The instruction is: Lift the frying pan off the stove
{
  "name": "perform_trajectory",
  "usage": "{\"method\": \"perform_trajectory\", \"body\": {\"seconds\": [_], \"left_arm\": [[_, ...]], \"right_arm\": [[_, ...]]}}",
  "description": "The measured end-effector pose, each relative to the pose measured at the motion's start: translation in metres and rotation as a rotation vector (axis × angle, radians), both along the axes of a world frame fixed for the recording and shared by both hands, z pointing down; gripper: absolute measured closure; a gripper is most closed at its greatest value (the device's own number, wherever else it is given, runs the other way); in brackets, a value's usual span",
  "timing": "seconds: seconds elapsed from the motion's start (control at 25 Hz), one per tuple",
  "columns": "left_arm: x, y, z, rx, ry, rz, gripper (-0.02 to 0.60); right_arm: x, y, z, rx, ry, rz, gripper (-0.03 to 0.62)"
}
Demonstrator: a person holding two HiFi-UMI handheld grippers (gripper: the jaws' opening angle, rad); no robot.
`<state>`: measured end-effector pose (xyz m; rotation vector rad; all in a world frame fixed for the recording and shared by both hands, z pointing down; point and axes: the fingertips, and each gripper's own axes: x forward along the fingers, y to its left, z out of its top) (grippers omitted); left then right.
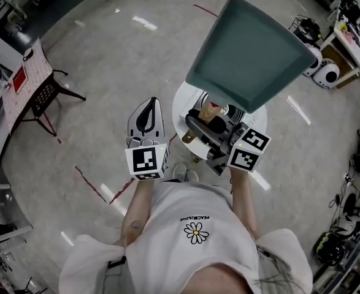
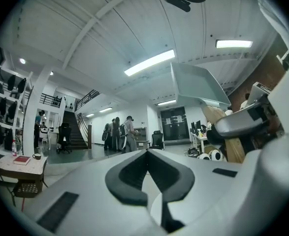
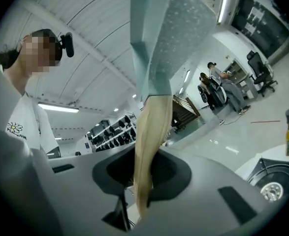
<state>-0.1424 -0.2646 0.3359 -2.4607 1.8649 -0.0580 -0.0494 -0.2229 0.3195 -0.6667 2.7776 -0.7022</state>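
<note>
- Pan (image 1: pixel 250 54), square and teal, is hanging in the air at about 1 o'clock from the person, above the round white table (image 1: pixel 181 112). It is tilting so that one broad face is showing to the head view.
- Right gripper (image 3: pixel 143 181) is pinching the pale wooden handle (image 3: pixel 153 132), with its jaws pressing in on it from both sides.
- Left gripper (image 2: pixel 146 173), at 9 o'clock of the right one in the head view, is carrying nothing, and its jaws are sitting pressed together.
- Stove (image 3: pixel 273 181) is showing at 4 o'clock in the right gripper view, well apart from the pan, so the lift is looking as good as done.
- Weight is probably moderate. The pan body is looking like stiff metal, and all of it is sitting out beyond the grip, so it is likely levering hard on the jaws and trying to roll in them.
- Handle is the right place to be holding. The wood is looking smooth and rounded, so it may be slipping or twisting unless the pinch is firm, and a hold nearer the pan body would be easing the leverage.
- Breakage is hardly a worry with the pan itself, but dropping it would be risking the stove and table below.
</note>
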Motion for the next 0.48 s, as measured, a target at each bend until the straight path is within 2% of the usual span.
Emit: {"method": "perform_trajectory", "body": {"seconds": [0.28, 0.48], "left_arm": [[-0.003, -0.001, 0.001, 0.004, -0.009, -0.005, 0.583], [-0.004, -0.001, 0.002, 0.004, -0.011, -0.007, 0.583]], "right_arm": [[-0.01, 0.0, 0.013, 0.01, 0.071, -0.002, 0.528], [-0.006, -0.003, 0.014, 0.007, 0.072, 0.015, 0.528]]}}
